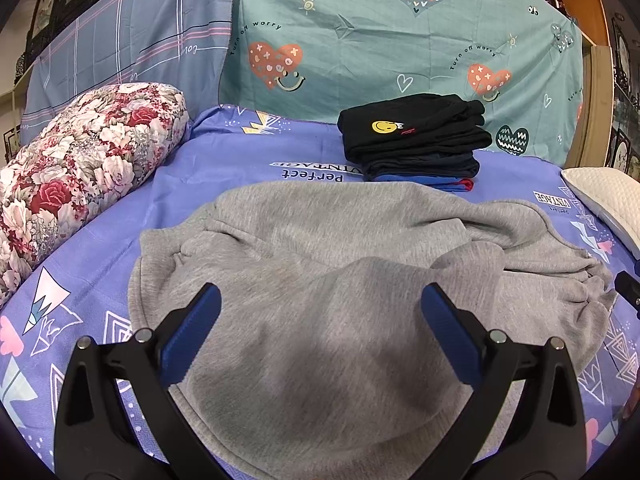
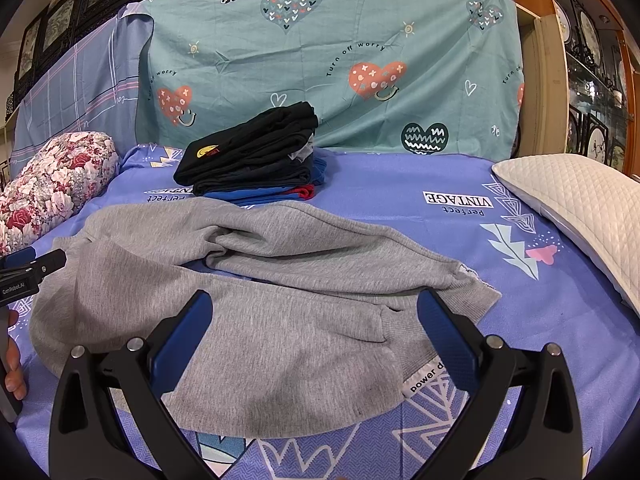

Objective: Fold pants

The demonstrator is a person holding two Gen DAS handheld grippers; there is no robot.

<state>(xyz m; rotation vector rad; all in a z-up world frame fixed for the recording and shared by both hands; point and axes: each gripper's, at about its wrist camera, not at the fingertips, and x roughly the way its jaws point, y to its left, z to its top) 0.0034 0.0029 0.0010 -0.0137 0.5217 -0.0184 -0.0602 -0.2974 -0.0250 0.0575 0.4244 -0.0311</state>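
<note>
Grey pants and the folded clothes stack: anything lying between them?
Nothing. In the right wrist view only a narrow strip of purple bedsheet separates the grey pants from the folded clothes stack. The left wrist view shows them nearly touching.

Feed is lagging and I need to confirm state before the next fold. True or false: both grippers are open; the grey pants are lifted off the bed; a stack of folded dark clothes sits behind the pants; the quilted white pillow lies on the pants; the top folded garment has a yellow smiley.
1. Both grippers open: true. The left gripper and right gripper hold nothing.
2. Grey sweatpants lifted: false. They lie on the purple printed bedsheet.
3. Stack of folded dark clothes behind them: true.
4. Quilted white pillow on pants: false. It lies apart, at the right.
5. Yellow smiley on top garment: true.
</note>
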